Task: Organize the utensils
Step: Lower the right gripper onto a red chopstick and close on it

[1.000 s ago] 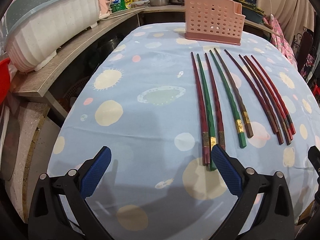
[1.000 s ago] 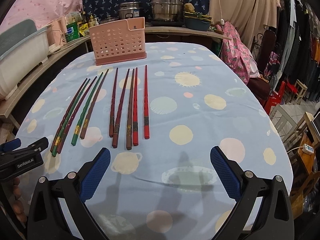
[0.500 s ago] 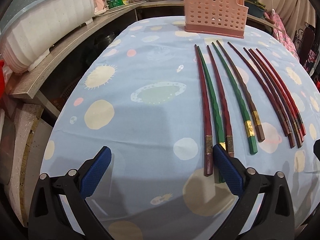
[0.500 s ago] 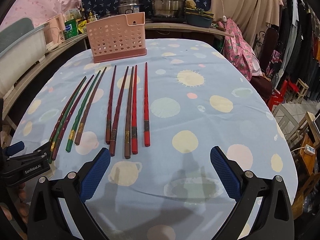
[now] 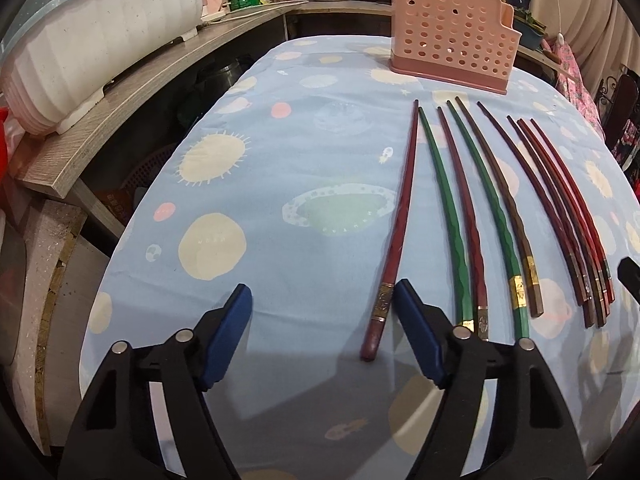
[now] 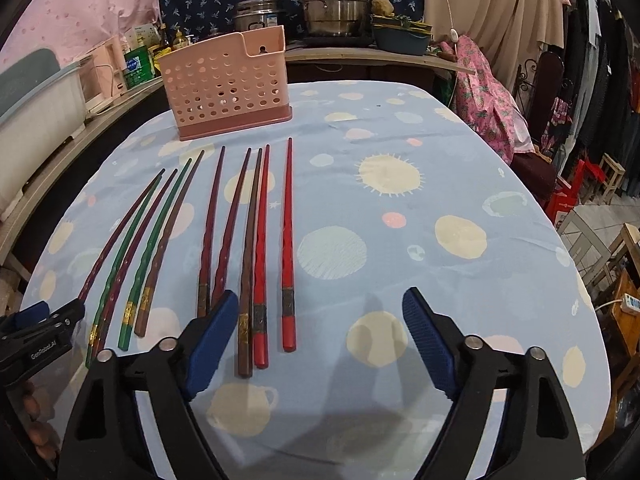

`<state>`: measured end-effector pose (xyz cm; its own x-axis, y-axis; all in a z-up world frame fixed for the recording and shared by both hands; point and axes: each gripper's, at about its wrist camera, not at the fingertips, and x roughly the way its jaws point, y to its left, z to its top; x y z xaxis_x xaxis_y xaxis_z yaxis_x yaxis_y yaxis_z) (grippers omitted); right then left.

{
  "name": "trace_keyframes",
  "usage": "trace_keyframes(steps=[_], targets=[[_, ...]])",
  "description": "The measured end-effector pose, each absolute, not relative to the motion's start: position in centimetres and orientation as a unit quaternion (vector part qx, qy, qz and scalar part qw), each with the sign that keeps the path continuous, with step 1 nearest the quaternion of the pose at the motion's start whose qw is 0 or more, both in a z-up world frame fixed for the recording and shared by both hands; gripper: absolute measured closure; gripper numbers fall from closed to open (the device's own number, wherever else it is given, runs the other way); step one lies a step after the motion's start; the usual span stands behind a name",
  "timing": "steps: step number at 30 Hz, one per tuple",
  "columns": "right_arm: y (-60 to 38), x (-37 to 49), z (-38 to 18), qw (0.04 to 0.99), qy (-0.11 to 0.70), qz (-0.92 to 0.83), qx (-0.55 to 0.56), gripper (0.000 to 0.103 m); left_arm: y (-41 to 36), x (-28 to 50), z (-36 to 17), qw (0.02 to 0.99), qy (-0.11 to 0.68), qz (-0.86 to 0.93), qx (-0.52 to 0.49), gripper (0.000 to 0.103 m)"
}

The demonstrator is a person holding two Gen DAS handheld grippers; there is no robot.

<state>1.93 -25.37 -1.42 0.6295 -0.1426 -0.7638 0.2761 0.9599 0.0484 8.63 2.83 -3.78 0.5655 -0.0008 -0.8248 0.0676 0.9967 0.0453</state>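
Several chopsticks, dark red, green, brown and bright red, lie side by side on the blue patterned tablecloth [image 5: 320, 152]. A pink perforated utensil holder [image 5: 452, 56] stands upright at the far end; it also shows in the right wrist view [image 6: 228, 88]. My left gripper [image 5: 324, 308] is open and low over the cloth, with the leftmost dark red chopstick [image 5: 396, 240] lying just inside its right finger. My right gripper [image 6: 320, 316] is open; the bright red chopsticks [image 6: 287, 248] and a brown one lie between its fingers.
A wooden shelf [image 5: 120, 92] with a white ribbed tub [image 5: 92, 36] runs along the table's left side. Pots [image 6: 332, 4] and bottles stand on the counter behind. A chair with pink cloth [image 6: 492, 92] is at the right edge.
Both grippers moved forward and lower toward the chopstick handles. The leftmost dark red chopstick's handle end has swung left, away from its neighbours. Both grippers' fingers have come somewhat closer together.
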Motion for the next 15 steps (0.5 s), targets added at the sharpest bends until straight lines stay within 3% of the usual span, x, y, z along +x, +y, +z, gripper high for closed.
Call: trace_keyframes(steps=[3,5,10,15], targets=[[-25.8,3.0,-2.1,0.895,0.423,-0.111,0.088,0.048,2.8,8.8,-3.8,0.884,0.467,-0.019,0.033,0.034],[-25.8,3.6,-2.7,0.892,0.432,-0.105,0.088,0.064,2.8,8.8,-3.8,0.884,0.466,-0.019,0.033,0.034],[-25.0,4.0,-3.1,0.894,0.433,-0.099,0.065,0.073,3.0,8.9,-3.9,0.883,0.469,-0.021,0.027,0.035],[-24.7,3.9,-3.1,0.894,0.434,-0.087,0.065,0.088,2.6,8.6,-3.7,0.882,0.468,-0.041,0.027,0.051]])
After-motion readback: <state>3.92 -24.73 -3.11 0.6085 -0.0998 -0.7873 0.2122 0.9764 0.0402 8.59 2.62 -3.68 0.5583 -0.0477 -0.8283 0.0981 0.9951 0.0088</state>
